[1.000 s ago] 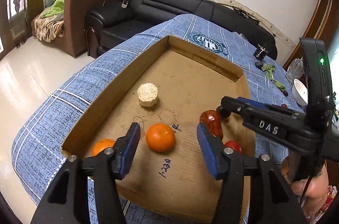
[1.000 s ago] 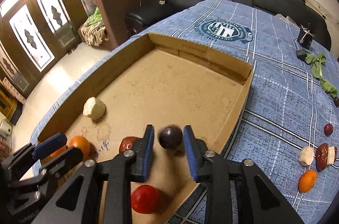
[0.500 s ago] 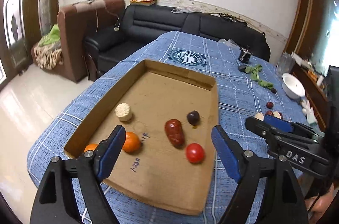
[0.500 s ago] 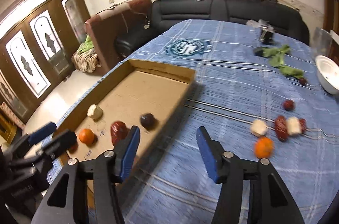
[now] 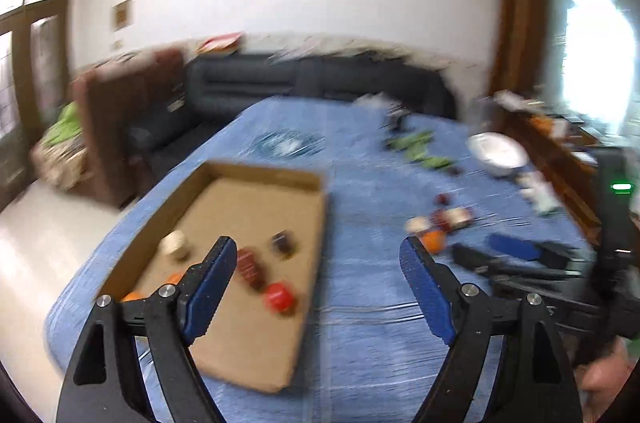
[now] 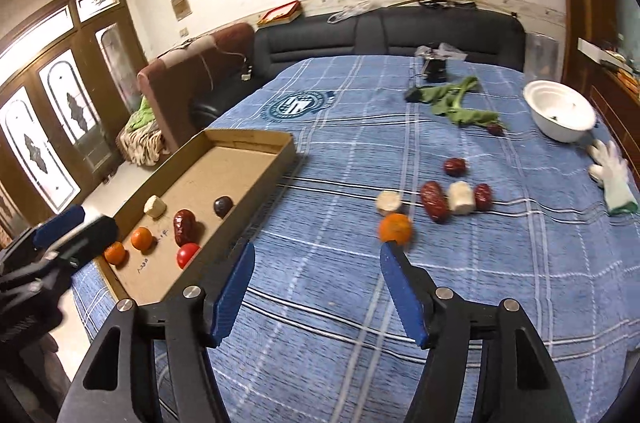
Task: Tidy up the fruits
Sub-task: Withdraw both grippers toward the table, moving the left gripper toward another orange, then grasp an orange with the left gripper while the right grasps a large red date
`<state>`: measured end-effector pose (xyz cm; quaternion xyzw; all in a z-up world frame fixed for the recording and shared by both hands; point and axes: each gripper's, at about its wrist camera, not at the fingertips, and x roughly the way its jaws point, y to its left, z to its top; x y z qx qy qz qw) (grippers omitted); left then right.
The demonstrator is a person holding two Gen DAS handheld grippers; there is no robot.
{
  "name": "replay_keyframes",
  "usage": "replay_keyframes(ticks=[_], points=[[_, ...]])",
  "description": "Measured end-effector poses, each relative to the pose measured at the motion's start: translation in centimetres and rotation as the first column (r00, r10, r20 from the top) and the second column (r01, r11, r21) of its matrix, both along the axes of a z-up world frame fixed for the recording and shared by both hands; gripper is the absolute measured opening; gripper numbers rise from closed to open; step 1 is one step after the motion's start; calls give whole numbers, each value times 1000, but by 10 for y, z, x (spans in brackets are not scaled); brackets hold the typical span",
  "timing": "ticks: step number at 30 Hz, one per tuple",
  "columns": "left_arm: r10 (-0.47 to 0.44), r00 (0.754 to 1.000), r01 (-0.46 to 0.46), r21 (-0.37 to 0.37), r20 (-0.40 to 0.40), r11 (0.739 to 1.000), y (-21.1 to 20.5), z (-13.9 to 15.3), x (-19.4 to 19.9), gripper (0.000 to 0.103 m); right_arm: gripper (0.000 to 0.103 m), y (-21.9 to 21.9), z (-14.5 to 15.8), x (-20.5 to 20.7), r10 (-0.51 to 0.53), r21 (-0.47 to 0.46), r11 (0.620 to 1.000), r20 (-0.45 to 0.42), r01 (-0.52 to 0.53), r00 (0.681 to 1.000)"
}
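Observation:
A shallow cardboard tray [image 6: 256,137] sits on the blue checked tablecloth and holds two oranges [image 6: 141,238], a red date [image 6: 184,225], a red tomato [image 6: 187,254], a dark plum [image 6: 223,205] and a pale chunk [image 6: 155,206]. Loose on the cloth lie an orange [image 6: 395,228], pale chunks [image 6: 389,201], and red dates [image 6: 434,200]. My right gripper [image 6: 316,287] is open and empty above the cloth, just short of the loose orange. My left gripper [image 5: 316,281] is open and empty above the tray's right edge [image 5: 320,223]; that view is blurred.
A white bowl [image 6: 560,111], a white glove [image 6: 612,171], green leaves [image 6: 456,99] and a small dark device [image 6: 436,69] lie on the far side of the table. A black sofa [image 6: 400,31] stands behind it. The table's left edge drops to the floor.
Both grippers pulled back and up from the tray and swung right toward the loose fruit. The right gripper let go of the dark plum in the tray and opened wide. The left also opened wider.

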<state>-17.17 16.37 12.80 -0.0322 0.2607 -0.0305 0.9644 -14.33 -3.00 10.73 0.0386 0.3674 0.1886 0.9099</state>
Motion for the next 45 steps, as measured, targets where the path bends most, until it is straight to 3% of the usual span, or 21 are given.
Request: replay_keyframes(ticks=[3,7,10,12,14,17,23,24,26,28,30,32,39,45], points=[[-120,991,121,-29,59,992,-12,7,-11,98,71,-12,1,-3,-16,2,1000,-4,16,1000],[-86,991,84,27,105,996,-25,11,-21,103,71,-27,5,-6,-46,12,999,0,46,999],[-34,998,27,138,51,990,-41,4,-16,103,71,-35,13,-9,-76,68,995,1,76,997],[-5,1000,7,159,-9,987,-47,-4,-10,103,79,-39,22,-12,-97,101,990,18,94,995],[-14,997,22,104,-80,994,-46,-15,-3,103,89,-42,31,-15,-118,131,985,45,111,992],[-3,988,8,32,-151,999,-38,-27,4,103,89,-47,42,-18,-144,133,982,85,132,986],[0,982,-7,-38,-191,999,-25,-39,23,103,90,-76,37,-5,-197,41,980,98,194,975],[-14,979,1,-63,-203,998,-24,-42,30,102,90,-85,32,0,-212,27,977,84,211,974],[-51,973,27,-111,-225,994,-26,-49,46,90,90,-99,22,14,-230,12,973,50,230,972],[-79,964,48,-125,-254,991,-33,-55,64,59,88,-110,9,32,-230,13,973,2,230,973],[-110,950,71,-139,-292,988,-40,-64,84,44,75,-113,-4,51,-202,28,979,-51,204,978],[-122,939,76,-153,-322,985,-46,-73,101,44,57,-110,-17,73,-165,40,985,-104,170,981],[-192,912,152,-135,-364,979,-82,-93,143,44,55,-101,-54,129,-172,41,983,-167,182,971],[-250,891,216,-131,-379,968,-110,-110,172,43,52,-90,-62,132,-132,33,990,-149,139,980]])
